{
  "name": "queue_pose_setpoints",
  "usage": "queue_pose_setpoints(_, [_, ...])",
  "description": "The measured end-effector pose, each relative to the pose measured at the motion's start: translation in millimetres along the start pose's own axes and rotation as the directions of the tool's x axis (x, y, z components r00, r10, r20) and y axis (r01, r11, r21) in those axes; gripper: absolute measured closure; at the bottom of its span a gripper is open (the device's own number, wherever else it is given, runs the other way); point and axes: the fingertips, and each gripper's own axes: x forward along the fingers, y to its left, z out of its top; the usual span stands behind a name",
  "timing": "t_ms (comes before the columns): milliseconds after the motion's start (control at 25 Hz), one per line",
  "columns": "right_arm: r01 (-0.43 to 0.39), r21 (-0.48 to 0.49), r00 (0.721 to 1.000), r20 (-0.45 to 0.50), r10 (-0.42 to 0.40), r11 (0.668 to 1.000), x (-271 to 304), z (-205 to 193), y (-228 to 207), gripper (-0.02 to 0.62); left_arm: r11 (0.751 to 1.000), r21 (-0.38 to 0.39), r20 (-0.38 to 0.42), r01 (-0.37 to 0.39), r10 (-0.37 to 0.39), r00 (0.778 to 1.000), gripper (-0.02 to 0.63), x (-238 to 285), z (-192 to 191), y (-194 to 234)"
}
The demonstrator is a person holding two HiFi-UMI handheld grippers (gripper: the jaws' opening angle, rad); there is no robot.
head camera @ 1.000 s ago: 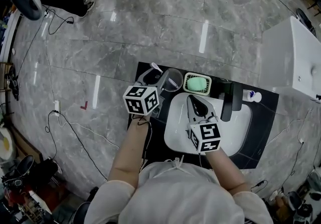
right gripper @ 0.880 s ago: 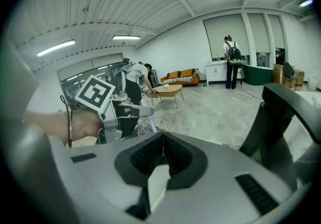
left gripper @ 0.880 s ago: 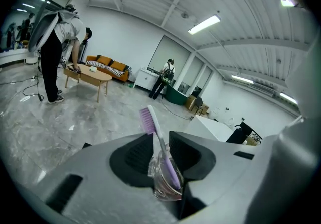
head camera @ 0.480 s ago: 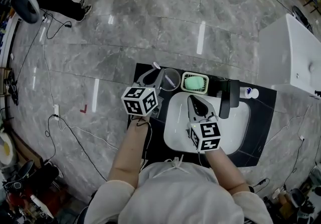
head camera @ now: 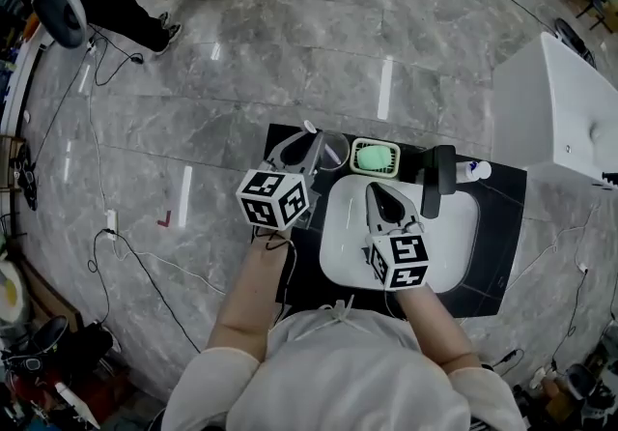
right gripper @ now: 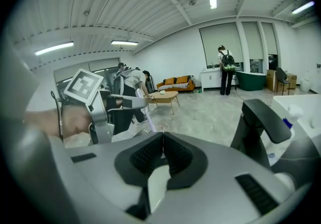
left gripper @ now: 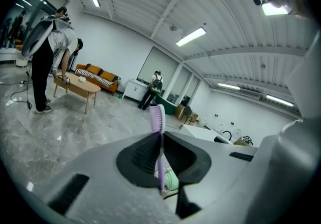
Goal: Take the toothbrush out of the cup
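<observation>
One purple toothbrush [left gripper: 157,116] between closing left tool [left gripper: 160,140] jaws

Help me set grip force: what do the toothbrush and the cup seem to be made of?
The toothbrush looks like smooth plastic: a thin pale lilac handle, with fine lilac bristles that are probably nylon. The cup is see-through with a glossy rim. That suggests clear plastic or glass, and the look leaves open which.
</observation>
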Motion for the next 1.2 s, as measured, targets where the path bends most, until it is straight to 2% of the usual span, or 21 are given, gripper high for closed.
queue_pose_setpoints(240, [0.014, -0.010, 0.999, 0.038, -0.013, 1.000, -21.6, 3.8, 17.9, 0.569, 0.995, 0.099, 0.079, 0.018, -0.026, 0.997, 0.572, -44.8, 30.8, -32.9])
queue_pose_setpoints(480, [0.022, -0.027, 0.997, 0.070, -0.020, 0.999, -45.4, 3.1, 40.6, 0.569, 0.989, 0.145, 0.135, 0.018, -0.038, 0.990, 0.572, -94.5, 39.3, -59.3])
queue_pose_setpoints(720, [0.033, -0.039, 0.994, 0.102, -0.029, 0.999, -70.2, -2.9, 68.1, 0.569, 0.959, 0.284, 0.162, 0.002, -0.050, 0.986, 0.572, -145.9, 33.3, -88.4])
queue_pose_setpoints(1000, [0.059, -0.040, 0.989, 0.137, -0.053, 0.997, -102.8, -14.7, 85.0, 0.569, 0.947, 0.320, 0.181, 0.016, -0.078, 0.980, 0.572, -191.5, 8.0, -119.1])
queue_pose_setpoints(1200, [0.068, -0.039, 0.986, 0.156, -0.061, 0.997, -121.6, -20.3, 98.9, 0.569, 0.943, 0.331, 0.184, -0.001, -0.063, 0.981, 0.572, -213.9, -14.1, -124.3])
